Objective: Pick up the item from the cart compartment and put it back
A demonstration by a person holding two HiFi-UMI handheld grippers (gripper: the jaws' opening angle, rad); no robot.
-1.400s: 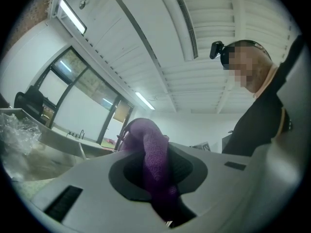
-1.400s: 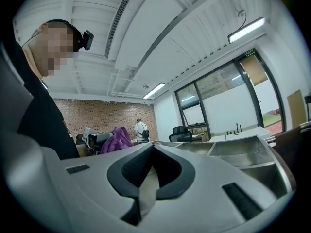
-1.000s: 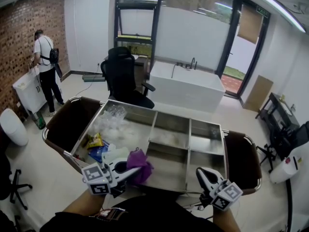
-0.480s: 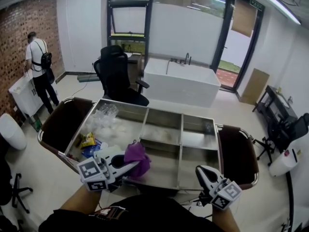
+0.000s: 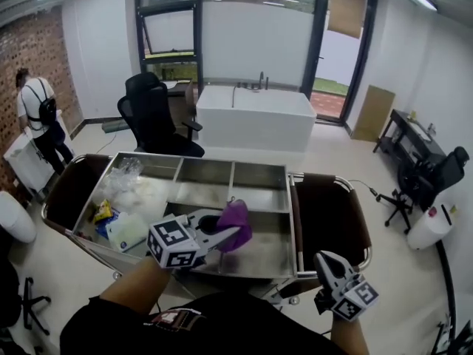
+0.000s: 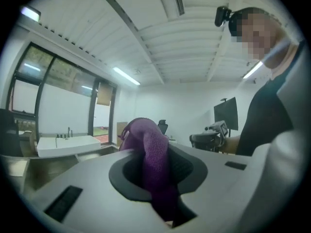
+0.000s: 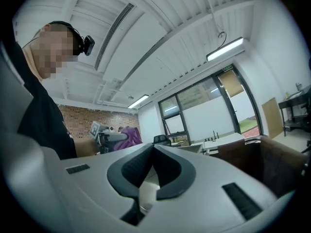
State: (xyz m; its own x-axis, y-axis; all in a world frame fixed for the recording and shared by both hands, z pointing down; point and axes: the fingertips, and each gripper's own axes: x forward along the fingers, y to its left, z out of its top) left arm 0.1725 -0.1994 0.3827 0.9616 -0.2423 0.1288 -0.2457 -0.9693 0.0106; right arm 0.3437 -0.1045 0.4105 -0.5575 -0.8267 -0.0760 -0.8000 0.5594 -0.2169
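Observation:
A purple cloth hangs from my left gripper, which is shut on it above the steel cart's front middle compartment. In the left gripper view the purple cloth fills the gap between the jaws of the left gripper and sticks out past the tips. My right gripper floats low at the right, off the cart's front right corner. Seen from its own camera, the right gripper has its tips together with nothing between them. The purple cloth also shows far off there.
The cart's left compartment holds plastic bags and snack packets. Brown bags hang at the cart's right end and left end. A black office chair and a white tub stand behind. A person stands far left.
My left gripper has carried the purple cloth rightward, from the cart's left front area to over the front middle compartment. My right gripper has shifted right too, past the cart's corner.

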